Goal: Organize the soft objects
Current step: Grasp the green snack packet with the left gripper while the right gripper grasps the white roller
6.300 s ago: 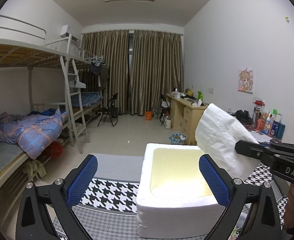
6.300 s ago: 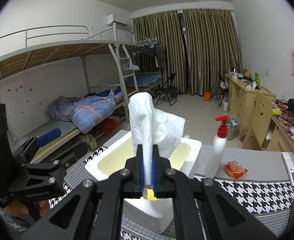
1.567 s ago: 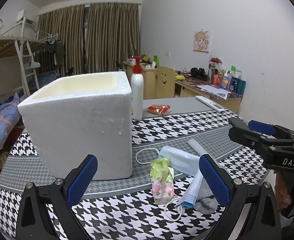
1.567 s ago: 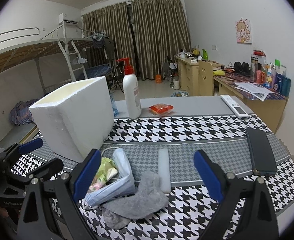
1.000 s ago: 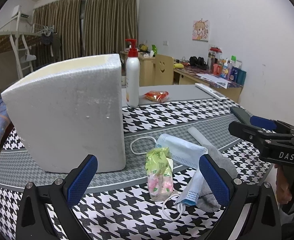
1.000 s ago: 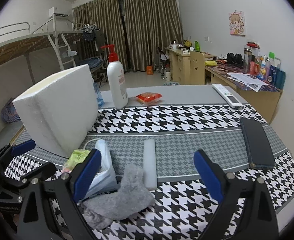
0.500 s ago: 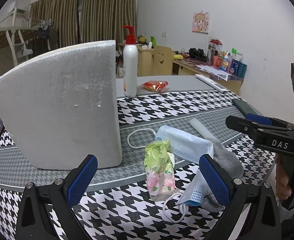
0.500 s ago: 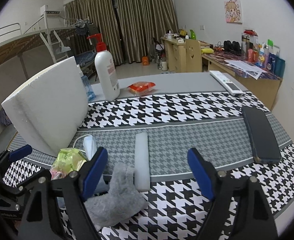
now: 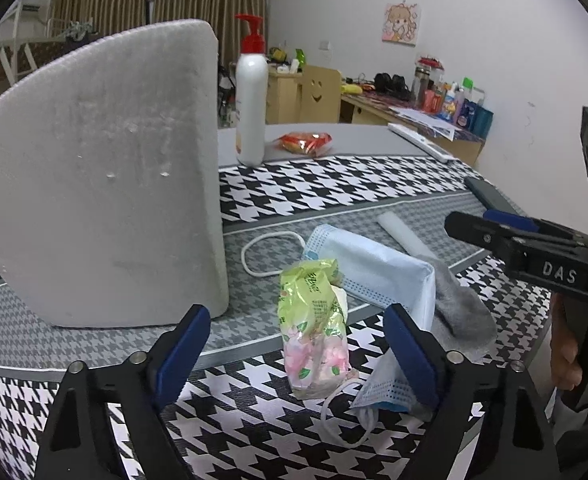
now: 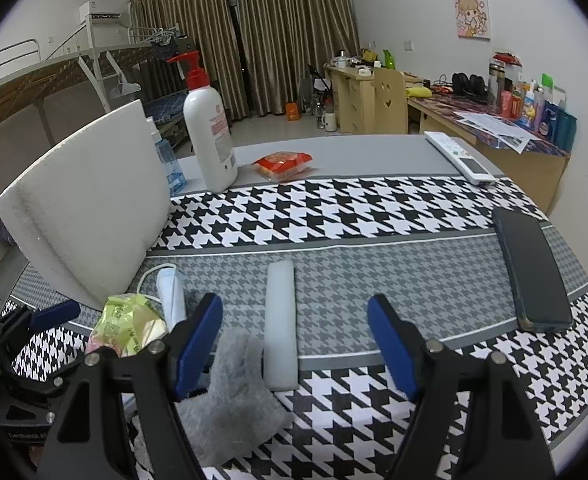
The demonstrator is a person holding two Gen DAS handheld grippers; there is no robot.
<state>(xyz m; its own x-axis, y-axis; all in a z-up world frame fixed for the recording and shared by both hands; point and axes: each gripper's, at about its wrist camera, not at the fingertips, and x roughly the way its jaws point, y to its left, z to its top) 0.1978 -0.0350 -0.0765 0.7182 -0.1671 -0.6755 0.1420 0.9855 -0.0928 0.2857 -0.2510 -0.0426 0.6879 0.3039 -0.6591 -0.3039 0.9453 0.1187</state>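
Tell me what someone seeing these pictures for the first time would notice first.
The big white foam box fills the left side of the houndstooth tablecloth. Beside its near corner lies a small heap of soft things: a green tissue pack, a blue face mask and a grey sock. Both the left gripper and the right gripper are open near that heap.

Right claw (image 10: 294, 344) gapes over white foam strip (image 10: 280, 320) beside grey sock (image 10: 234, 396).

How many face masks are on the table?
2: one face mask lies beside the foam box; another sits nearer the camera, partly behind the left gripper. More may be hidden.
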